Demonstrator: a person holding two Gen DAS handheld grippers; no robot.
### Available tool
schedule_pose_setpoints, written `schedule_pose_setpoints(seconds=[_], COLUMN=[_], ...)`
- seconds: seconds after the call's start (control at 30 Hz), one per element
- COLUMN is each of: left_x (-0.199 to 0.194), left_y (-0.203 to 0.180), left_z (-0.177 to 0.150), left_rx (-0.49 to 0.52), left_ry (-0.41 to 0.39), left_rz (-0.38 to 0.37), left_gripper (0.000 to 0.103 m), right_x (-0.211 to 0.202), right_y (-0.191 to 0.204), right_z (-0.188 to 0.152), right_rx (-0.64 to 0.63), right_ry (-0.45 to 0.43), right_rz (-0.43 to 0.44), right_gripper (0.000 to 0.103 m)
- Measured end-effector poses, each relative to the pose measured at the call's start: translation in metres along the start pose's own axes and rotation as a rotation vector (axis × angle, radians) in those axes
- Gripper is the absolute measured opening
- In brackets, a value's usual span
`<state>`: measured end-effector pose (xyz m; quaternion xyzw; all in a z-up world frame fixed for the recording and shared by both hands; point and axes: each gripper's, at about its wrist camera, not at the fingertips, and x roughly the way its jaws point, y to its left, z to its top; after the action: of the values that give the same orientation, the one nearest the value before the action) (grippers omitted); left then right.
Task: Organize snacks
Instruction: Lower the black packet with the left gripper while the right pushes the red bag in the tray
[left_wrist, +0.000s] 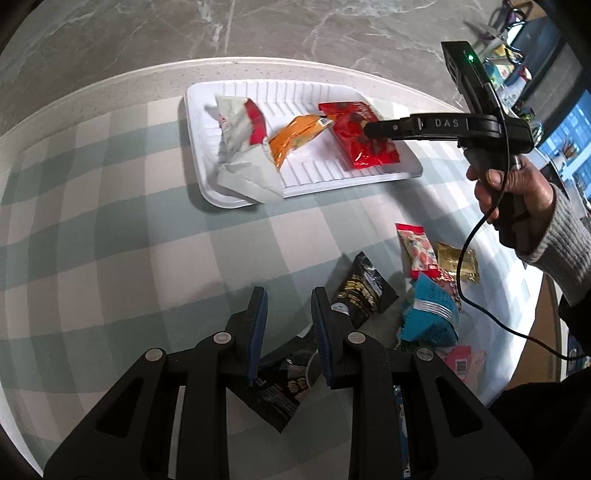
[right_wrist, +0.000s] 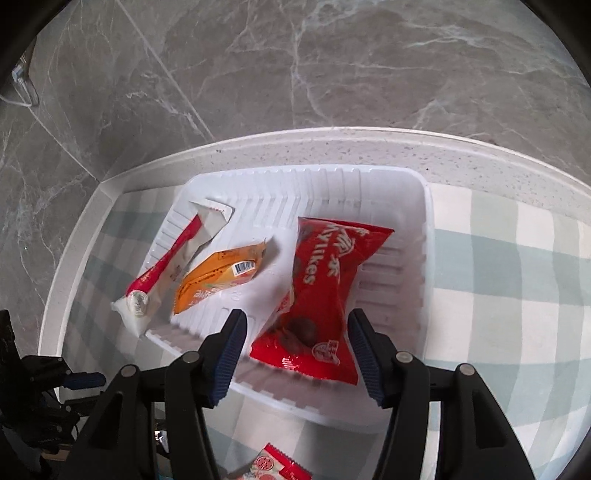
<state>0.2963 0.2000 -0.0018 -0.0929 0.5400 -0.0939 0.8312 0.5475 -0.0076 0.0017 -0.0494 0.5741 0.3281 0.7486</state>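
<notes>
Glossy red packet (right_wrist: 317, 291) in ribbed white tray (right_wrist: 424, 236)

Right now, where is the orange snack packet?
The orange snack packet lies in the white ribbed tray, between the red-and-white packet and the big red bag.

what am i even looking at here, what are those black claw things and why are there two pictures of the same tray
No robot: a person holds a two-fingered tool in each hand, each carrying a camera looking along its fingers. One picture comes from the left tool, shut and empty; there you see the person's hand holding the right tool. The other comes from the right tool, open over the red packet, not gripping it. The white tray also holds an orange packet and a red-and-white one. More snacks wait on the checked cloth.
</notes>
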Motion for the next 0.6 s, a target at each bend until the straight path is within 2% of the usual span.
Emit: schedule_pose_setpoints(seconds=[0.07,0.1,0.17,0.33,0.5,0.6], left_x=[0.003,0.003,0.005,0.009,0.009,0.010], left_y=[0.001,0.001,0.001,-0.001,-0.005,-0.007], left_z=[0.002,0.003,0.005,0.012,0.014,0.013], left_rx=[-0.001,-0.001,0.000,0.008,0.015,0.020], left_ry=[0.001,0.000,-0.002,-0.003,-0.009,-0.006], left_rz=[0.007,0.008,0.007,0.001,-0.003,-0.004], left_gripper=[0.023,0.023,0.023,0.023,0.023,0.023], right_x=[0.005,0.007,0.008,0.001,-0.012,-0.023], right_y=[0.000,0.000,0.000,0.002,-0.003,-0.005], right_z=[0.000,-0.001,-0.003,-0.005,-0.007,-0.011], right_rx=[-0.008,-0.012,-0.017,-0.025,0.016,0.023], right_ry=[0.013,0.019,0.021,0.001,-0.029,-0.049], right_rz=[0.002,0.005,0.010,0.043,0.109,0.128], right_gripper=[0.053,0.047,0.045,0.019,0.010,0.009])
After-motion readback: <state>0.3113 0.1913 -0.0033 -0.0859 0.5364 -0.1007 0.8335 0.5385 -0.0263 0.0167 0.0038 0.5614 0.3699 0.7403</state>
